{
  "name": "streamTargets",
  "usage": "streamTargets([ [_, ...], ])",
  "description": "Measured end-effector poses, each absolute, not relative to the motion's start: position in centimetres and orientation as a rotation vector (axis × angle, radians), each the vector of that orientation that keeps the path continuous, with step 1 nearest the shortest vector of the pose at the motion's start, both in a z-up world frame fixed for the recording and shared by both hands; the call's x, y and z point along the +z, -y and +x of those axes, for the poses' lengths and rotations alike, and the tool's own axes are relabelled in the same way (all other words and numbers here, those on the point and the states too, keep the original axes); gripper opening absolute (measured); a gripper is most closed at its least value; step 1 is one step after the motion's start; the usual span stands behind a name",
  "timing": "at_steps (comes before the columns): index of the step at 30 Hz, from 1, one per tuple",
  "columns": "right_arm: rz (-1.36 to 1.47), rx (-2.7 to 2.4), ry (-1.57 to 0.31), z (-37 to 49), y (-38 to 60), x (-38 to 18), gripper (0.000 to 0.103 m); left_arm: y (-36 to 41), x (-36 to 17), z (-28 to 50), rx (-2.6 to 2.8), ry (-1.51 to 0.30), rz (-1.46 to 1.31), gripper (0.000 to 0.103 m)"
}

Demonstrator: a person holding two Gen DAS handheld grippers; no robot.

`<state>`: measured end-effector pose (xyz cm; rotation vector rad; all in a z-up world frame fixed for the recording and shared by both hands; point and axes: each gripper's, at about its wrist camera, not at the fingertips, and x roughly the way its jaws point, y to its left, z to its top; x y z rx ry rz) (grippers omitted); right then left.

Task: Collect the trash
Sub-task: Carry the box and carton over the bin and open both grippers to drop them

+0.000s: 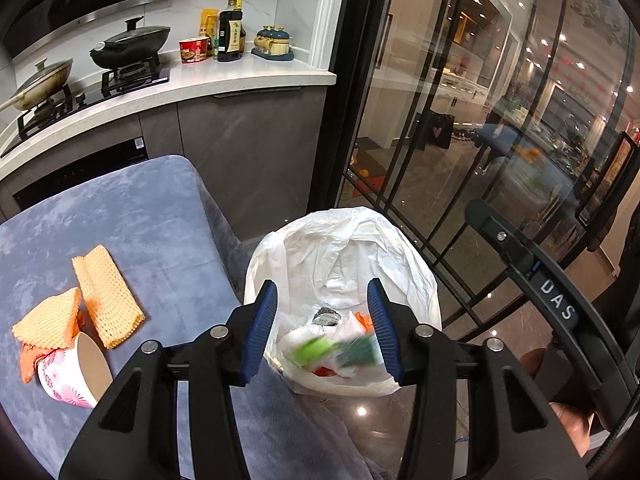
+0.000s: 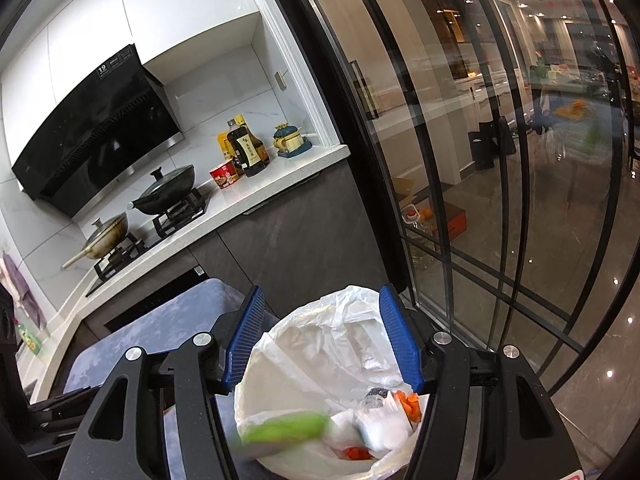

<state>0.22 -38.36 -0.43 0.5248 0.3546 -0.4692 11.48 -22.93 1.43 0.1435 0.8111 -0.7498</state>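
My left tool (image 1: pixel 322 328) is spread above the white trash bag (image 1: pixel 344 248), and nothing is between its pads; a blurred green and white piece (image 1: pixel 332 350) is over the rubbish inside. My right tool (image 2: pixel 322 336) is also spread, with nothing gripped, near the same bag. The bag stands on the glossy floor (image 1: pixel 360 412) just beside the grey-blue surface (image 1: pixel 152 216), which carries orange foam nets (image 1: pixel 106 296) and a tipped paper cup (image 1: pixel 80 372) (pink flowers outside). Behind is the kitchen counter (image 1: pixel 224 84) with pans (image 1: pixel 128 46) and bottles (image 1: pixel 230 28), and a glass door (image 1: pixel 460 120) stands at the right.
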Motion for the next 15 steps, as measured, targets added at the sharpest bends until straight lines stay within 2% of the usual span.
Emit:
streamTargets([
  [3,0.526,-0.471,-0.347,0.0,38.1,-0.2,0.061,22.2,1.7,11.6,-0.737,-0.801,0.132,0.053],
  [15,0.502,-0.450,-0.323,0.0,35.9,1.3,0.066,18.7,3.0,12.1,-0.687,-0.775,0.089,0.053],
])
